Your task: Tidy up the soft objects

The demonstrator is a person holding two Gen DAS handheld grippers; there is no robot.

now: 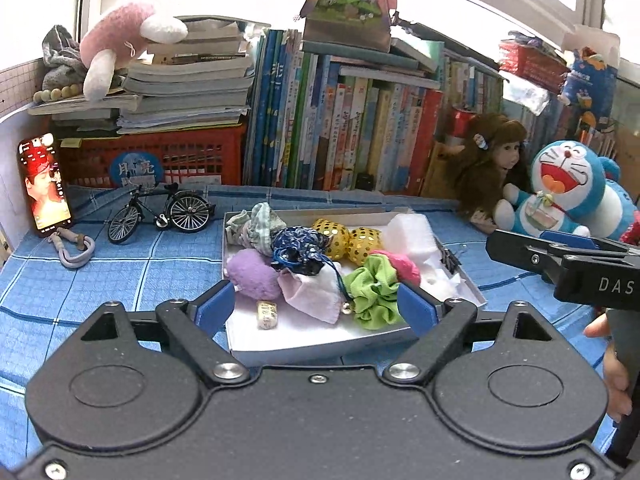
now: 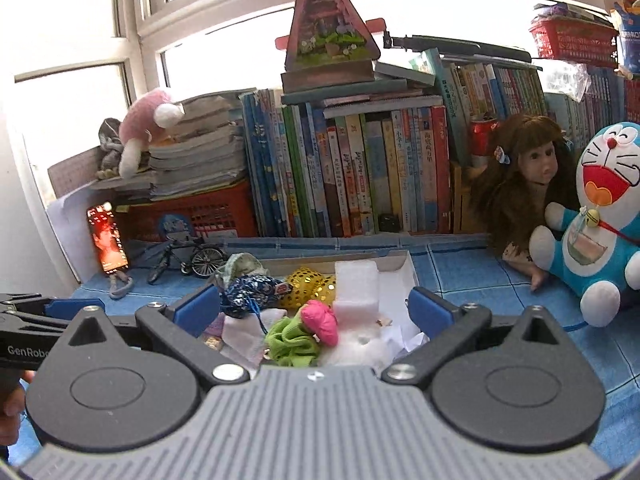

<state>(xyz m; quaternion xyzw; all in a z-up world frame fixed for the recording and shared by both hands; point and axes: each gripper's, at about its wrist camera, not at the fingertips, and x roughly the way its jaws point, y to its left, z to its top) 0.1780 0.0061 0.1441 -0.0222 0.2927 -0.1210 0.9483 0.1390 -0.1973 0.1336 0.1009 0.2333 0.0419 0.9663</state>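
A shallow white box (image 1: 304,340) on the blue checked cloth holds several soft things: a purple pouf (image 1: 254,274), a green scrunchie (image 1: 374,290), a pink ball (image 1: 402,266), a dark blue pouch (image 1: 298,246), gold sequin pieces (image 1: 348,236), white foam (image 1: 412,232) and a pale cloth (image 1: 310,292). My left gripper (image 1: 316,306) hangs open just in front of the box, nothing between its blue pads. My right gripper (image 2: 316,310) also stands open over the box's near side, with the green scrunchie (image 2: 290,338) and pink ball (image 2: 320,322) beyond its fingers, untouched.
A doll (image 2: 520,184) and a blue cat plush (image 2: 600,216) sit at the right. A model bicycle (image 1: 160,212), a lit phone (image 1: 44,184) and a grey strap (image 1: 74,248) lie at the left. Books and a red crate (image 1: 160,160) line the back.
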